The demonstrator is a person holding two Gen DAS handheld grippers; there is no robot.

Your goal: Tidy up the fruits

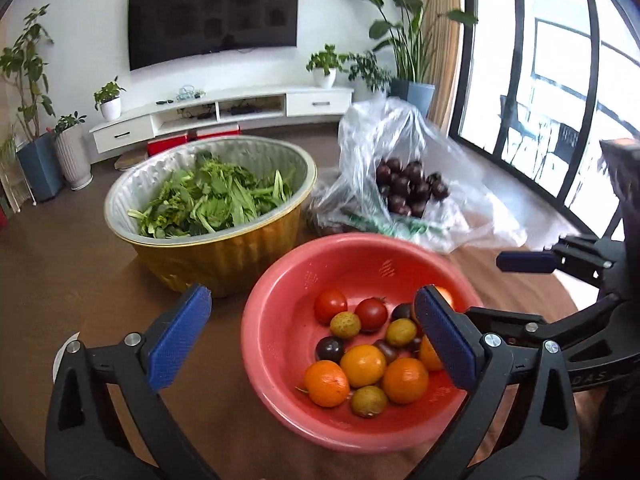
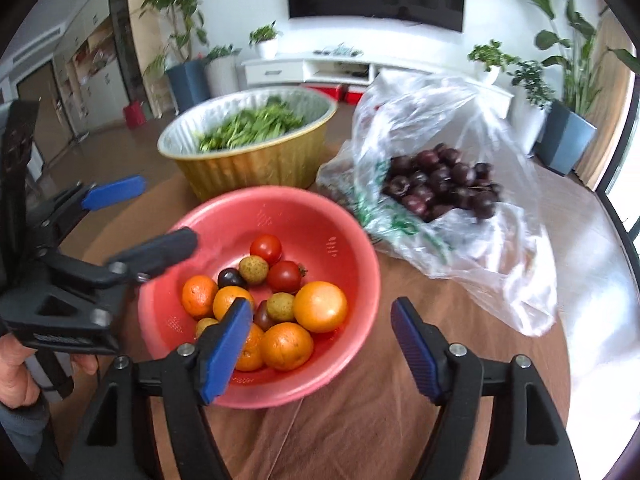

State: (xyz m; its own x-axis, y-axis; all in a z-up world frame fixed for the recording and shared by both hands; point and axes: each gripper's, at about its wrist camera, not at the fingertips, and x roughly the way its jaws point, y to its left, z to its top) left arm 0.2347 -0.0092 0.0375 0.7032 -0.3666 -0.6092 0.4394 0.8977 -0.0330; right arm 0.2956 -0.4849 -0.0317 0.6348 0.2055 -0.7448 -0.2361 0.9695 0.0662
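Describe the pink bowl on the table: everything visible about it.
The pink bowl is a round plastic colander with small slotted drain holes in its wall. It sits upright on the brown table, in front of the gold foil basin and beside the clear plastic bag of dark fruit. It holds oranges, two red tomatoes, small yellow-green fruits and dark plums. Neither gripper touches it.

Bright daylight from the window (image 1: 560, 92), fisheye-bent edges, right view slightly motion-blurred.

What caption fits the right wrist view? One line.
Open right gripper over a pink bowl of oranges, tomatoes and plums.
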